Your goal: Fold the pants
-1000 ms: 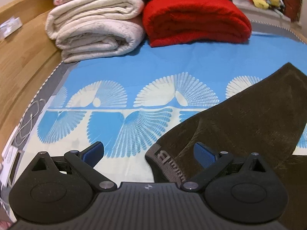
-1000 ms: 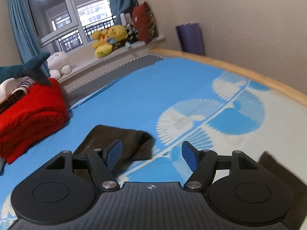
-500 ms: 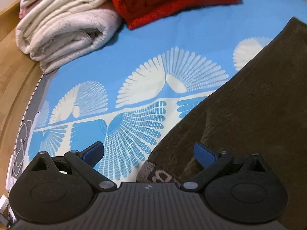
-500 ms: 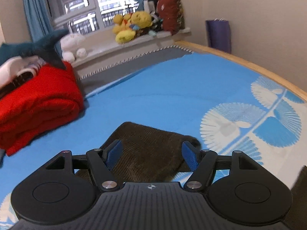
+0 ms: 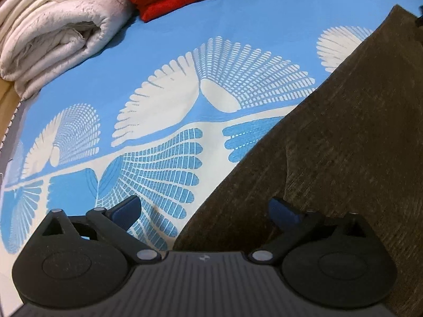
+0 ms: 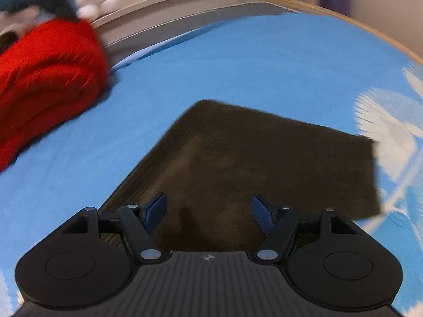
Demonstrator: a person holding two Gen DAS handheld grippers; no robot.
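Pants (image 5: 343, 145): dark brown corduroy, lying flat on the bed's blue and white sheet (image 5: 185, 60); leg end (image 6: 277, 158) points toward the window side.
Left hand-held gripper (image 5: 205, 208): released, jaws wide; pants edge lies under the right finger, nothing pinched.
Right hand-held gripper (image 6: 208, 211): jaws opening, above the pants leg, fabric below and not pressed.
Bedding: red blanket (image 6: 47, 79) and white quilt (image 5: 53, 31), folded, well apart from the pants.
Right view: motion-blurred.

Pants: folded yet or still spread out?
Spread. The brown pants lie flat in one layer on the blue bedsheet; no fold shows in either view.
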